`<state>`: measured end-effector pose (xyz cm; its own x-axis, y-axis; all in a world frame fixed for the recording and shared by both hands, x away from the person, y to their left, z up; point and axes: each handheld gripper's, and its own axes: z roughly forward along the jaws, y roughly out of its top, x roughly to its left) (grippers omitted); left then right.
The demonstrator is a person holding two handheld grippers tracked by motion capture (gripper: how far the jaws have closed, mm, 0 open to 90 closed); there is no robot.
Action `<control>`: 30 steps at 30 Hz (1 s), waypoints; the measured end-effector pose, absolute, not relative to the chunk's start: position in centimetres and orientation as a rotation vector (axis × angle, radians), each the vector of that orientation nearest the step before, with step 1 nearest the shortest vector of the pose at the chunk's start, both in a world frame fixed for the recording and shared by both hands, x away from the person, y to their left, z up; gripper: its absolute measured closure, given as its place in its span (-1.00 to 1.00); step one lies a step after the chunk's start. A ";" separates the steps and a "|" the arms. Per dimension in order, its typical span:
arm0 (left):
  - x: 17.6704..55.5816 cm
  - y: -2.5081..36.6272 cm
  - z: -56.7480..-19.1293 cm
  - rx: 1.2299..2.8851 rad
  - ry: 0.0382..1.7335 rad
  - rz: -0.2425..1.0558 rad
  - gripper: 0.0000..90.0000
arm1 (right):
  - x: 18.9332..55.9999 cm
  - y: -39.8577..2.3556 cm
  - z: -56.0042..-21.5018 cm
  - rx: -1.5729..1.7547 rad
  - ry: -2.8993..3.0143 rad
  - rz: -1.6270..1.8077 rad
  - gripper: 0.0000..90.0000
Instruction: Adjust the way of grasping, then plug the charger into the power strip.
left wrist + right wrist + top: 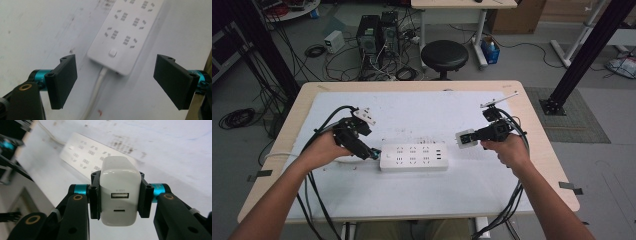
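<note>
Right hand-held gripper is clamping the white USB charger just right of the power strip, which is lying lengthwise left-right on the surface; left hand-held gripper is hovering wide open, empty, at the strip's cord end

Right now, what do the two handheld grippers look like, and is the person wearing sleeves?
Both the left gripper and right gripper are black-bodied with flat black jaws, teal metal collars, brass-ringed pivots and trailing black cables. The right carries a grey plate on top. Forearms are bare, no sleeves.
</note>
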<state>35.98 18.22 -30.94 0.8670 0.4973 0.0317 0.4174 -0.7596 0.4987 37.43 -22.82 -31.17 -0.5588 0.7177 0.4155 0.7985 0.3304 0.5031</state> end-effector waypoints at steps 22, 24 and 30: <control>36.0 21.7 -29.1 2.616 0.743 0.287 -0.58 | 36.4 -26.2 -26.6 -1.256 -2.996 -0.676 0.38; 35.9 21.8 -29.1 2.611 0.733 0.282 -0.58 | 36.3 -26.5 -26.5 -1.258 -3.004 -0.672 0.38; 35.7 22.1 -29.0 2.623 0.736 0.303 -0.58 | 36.2 -26.5 -26.6 -1.222 -3.033 -0.667 0.38</control>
<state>35.72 22.12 -29.05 0.8381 0.5366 0.0983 0.4506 -0.7825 0.4298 36.19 -26.54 -26.57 -0.7154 0.6980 -0.0315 0.6203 0.6552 0.4312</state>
